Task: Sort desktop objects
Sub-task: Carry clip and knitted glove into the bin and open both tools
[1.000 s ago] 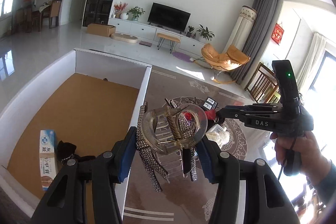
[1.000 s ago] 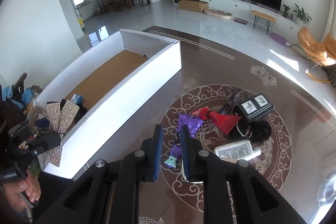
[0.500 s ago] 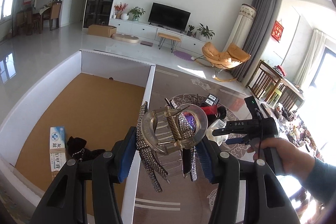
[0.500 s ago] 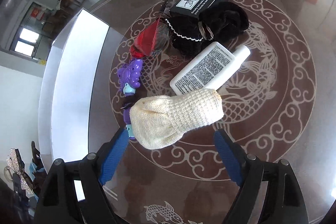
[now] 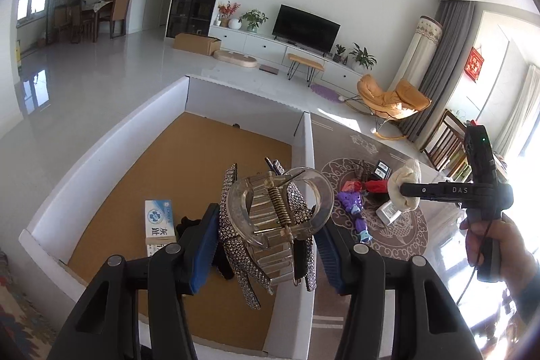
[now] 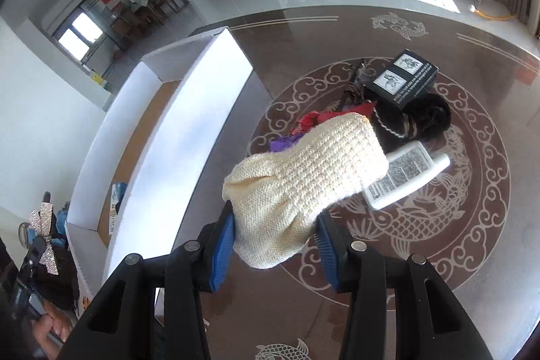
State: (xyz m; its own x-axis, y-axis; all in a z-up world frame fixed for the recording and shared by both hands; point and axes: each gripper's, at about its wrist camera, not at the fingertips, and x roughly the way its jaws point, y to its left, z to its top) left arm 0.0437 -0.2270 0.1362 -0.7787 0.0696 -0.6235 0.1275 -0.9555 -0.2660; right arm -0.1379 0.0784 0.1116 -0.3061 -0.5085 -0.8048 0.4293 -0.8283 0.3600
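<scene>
Sunlit living-room floor and a white media unit lie beyond a glossy brown bench (image 6: 422, 275) printed with pale scrollwork and fish. At its nine o'clock side stands a white-walled box (image 5: 305, 157) with a cork-brown floor, where a blue-and-white carton (image 5: 159, 220) with Chinese characters lies. The left hand-held gripper (image 5: 266, 238) is clamped on a clear plastic claw clip (image 5: 278, 208) with a coiled metal spring and rhinestone-studded bow, held above the box's near wall. The right hand-held gripper (image 6: 275, 242), marked "DAS", pinches a cream knitted pouch (image 6: 303, 177) above the bench. Behind it lie a white flat bottle (image 6: 405, 177) with fine print, a black printed box (image 6: 403, 81), black fuzzy fabric (image 6: 428, 117), and red and purple items.
</scene>
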